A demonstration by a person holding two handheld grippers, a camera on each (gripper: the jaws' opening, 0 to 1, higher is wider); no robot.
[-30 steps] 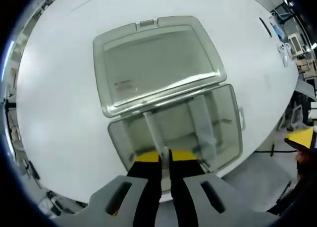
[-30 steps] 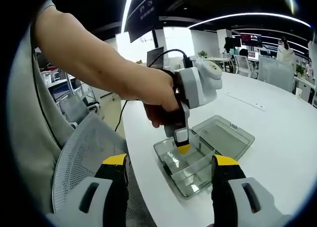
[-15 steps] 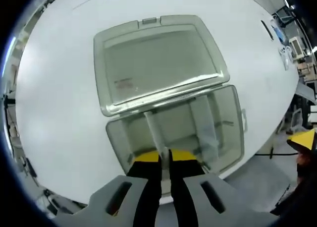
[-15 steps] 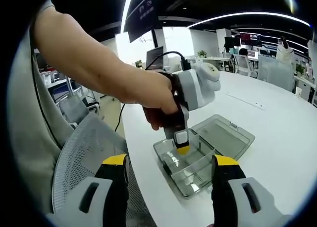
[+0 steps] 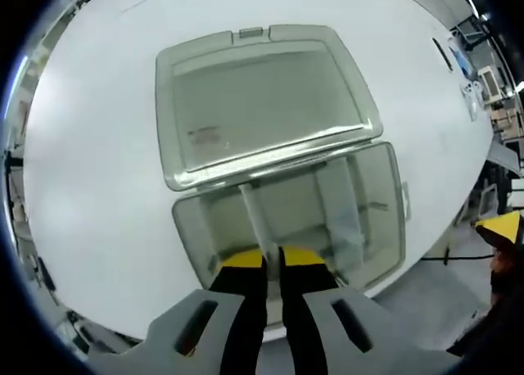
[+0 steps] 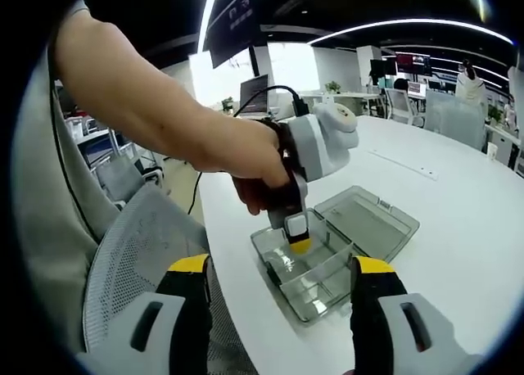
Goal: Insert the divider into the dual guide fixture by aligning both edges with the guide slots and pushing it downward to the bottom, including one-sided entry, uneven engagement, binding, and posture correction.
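A clear plastic box [image 5: 391, 228] lies on the white table [image 5: 98, 162] with its lid [image 5: 262, 105] folded open behind it. My left gripper [image 5: 272, 260] is shut on a thin clear divider [image 5: 255, 215] that stands upright inside the box, running toward the hinge wall. A second clear divider [image 5: 340, 203] stands to its right. In the right gripper view, a hand holds the left gripper [image 6: 300, 242] pointing down into the box [image 6: 315, 289]. My right gripper [image 6: 282, 266] is open and held away from the box, nothing between its fingers.
The box sits close to the table edge [image 6: 237, 268]. A grey mesh chair [image 6: 139, 252] stands just beside that edge. The person's forearm [image 6: 147, 105] crosses the right gripper view. A yellow tip of the right gripper [image 5: 501, 226] shows at the right of the left gripper view.
The left gripper and the divider have shifted slightly in the box; the grip stays the same. The right gripper has stayed open and nearly still.
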